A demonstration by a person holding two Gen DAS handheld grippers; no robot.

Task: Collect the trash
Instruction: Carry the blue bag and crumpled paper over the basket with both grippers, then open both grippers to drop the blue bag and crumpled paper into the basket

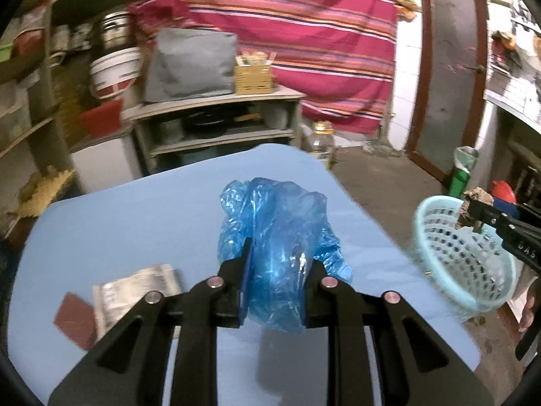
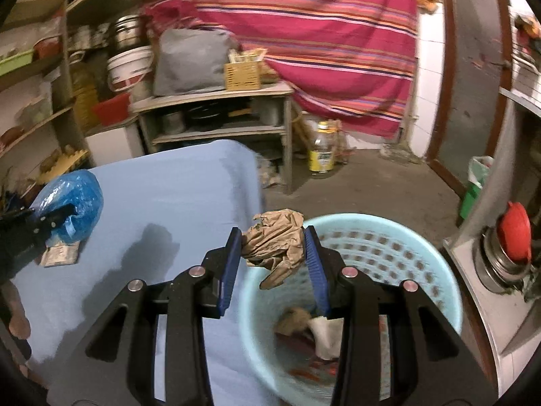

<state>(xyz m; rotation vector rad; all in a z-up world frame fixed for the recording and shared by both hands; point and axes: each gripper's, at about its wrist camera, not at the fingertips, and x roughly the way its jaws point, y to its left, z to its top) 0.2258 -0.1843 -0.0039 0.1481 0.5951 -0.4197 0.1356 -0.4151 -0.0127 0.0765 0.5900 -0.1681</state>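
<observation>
On the pale blue tabletop (image 1: 135,209), a silvery foil wrapper (image 1: 135,287) and a dark red flat card (image 1: 72,318) lie at the left. The left gripper (image 1: 279,264) is clamped around a crumpled blue plastic bag (image 1: 280,223) above the table. Further right, the right gripper (image 2: 274,243) pinches a crumpled brown paper wad (image 2: 275,242) over the light blue perforated plastic basket (image 2: 389,250), which holds other scraps.

Looks like a cramped home storeroom or kitchen: rough shelves (image 2: 37,67) stacked with steel pots (image 2: 127,32) and a bucket (image 2: 130,67), striped cloth (image 2: 321,34) hanging up, oil jug (image 2: 321,152) on the bare concrete floor (image 2: 372,186).
</observation>
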